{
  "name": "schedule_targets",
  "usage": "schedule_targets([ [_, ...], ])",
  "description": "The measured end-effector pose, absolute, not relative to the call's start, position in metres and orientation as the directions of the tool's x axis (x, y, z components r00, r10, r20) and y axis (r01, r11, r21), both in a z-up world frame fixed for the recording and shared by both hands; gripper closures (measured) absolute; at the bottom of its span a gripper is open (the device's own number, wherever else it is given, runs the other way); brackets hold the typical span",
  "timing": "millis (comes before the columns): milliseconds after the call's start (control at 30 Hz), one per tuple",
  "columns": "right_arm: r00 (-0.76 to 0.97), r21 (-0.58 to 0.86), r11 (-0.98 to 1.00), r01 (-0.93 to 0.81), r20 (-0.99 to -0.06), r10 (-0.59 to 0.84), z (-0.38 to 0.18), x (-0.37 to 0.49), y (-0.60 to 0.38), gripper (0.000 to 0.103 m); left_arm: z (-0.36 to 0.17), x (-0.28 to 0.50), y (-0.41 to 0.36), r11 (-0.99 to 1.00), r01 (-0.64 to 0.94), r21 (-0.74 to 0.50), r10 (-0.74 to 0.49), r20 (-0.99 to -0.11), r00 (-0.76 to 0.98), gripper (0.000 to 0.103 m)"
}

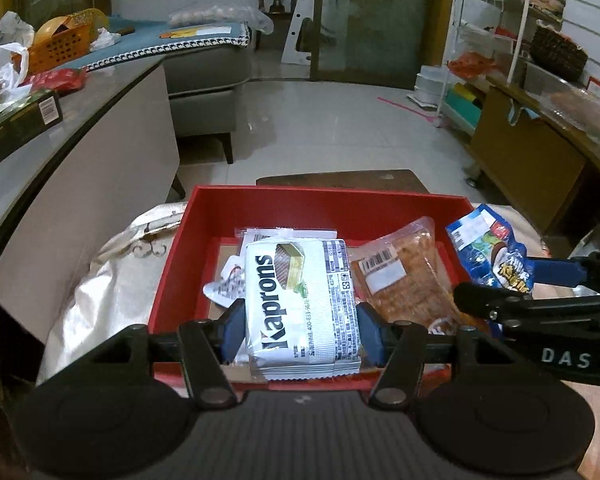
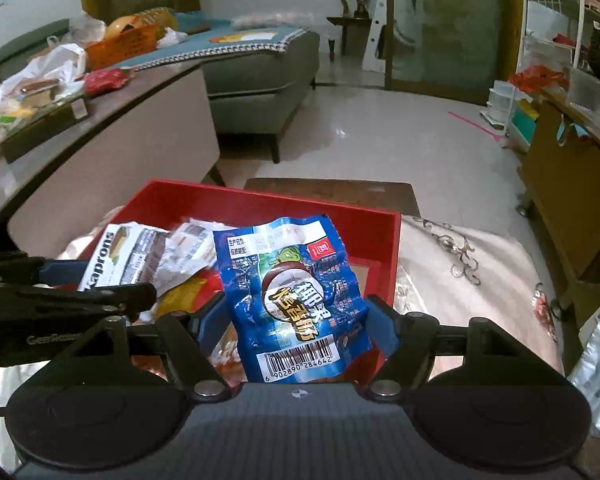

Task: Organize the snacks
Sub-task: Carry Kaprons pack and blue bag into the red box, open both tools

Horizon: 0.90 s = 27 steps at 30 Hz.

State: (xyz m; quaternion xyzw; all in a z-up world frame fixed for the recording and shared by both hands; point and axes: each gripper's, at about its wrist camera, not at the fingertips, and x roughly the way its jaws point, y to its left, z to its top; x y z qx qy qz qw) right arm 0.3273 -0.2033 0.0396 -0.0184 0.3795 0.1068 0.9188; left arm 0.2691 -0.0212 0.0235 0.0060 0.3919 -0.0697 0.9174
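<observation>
A red box (image 1: 172, 264) (image 2: 388, 240) sits on a cream embroidered cloth. My left gripper (image 1: 300, 328) is shut on a white Kaprons packet (image 1: 300, 304), held over the box's near part; the packet also shows in the right wrist view (image 2: 116, 256). My right gripper (image 2: 298, 324) is shut on a blue snack packet (image 2: 296, 296), held over the box's right side; it also shows in the left wrist view (image 1: 488, 252). A clear orange snack packet (image 1: 408, 280) and white packets (image 1: 228, 284) lie in the box.
A grey counter (image 1: 100, 108) at left holds a dark box (image 1: 16, 124), plastic bags and an orange basket (image 1: 60, 44). A wooden stool (image 1: 340, 180) stands behind the box. A grey sofa (image 1: 208, 68), wire shelves (image 1: 496, 40) and a wooden cabinet (image 1: 532, 152) surround the tiled floor.
</observation>
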Motion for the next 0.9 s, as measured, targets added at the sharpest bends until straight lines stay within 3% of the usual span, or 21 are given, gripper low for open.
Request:
schedule_targets([
  [167, 0.682, 0.022, 0.979, -0.202, -0.714, 0.157, 0.027, 0.338, -0.198, 0.019, 0.012, 0.281, -0.022, 0.992, 0.124, -0.028, -0.105, -0.737, 0.668, 0.051],
  [900, 0.678, 0.052, 0.979, -0.197, -0.714, 0.174, 0.031, 0.338, -0.200, 0.015, 0.009, 0.284, -0.023, 0.993, 0.115, 0.010, -0.069, -0.751, 0.657, 0.043],
])
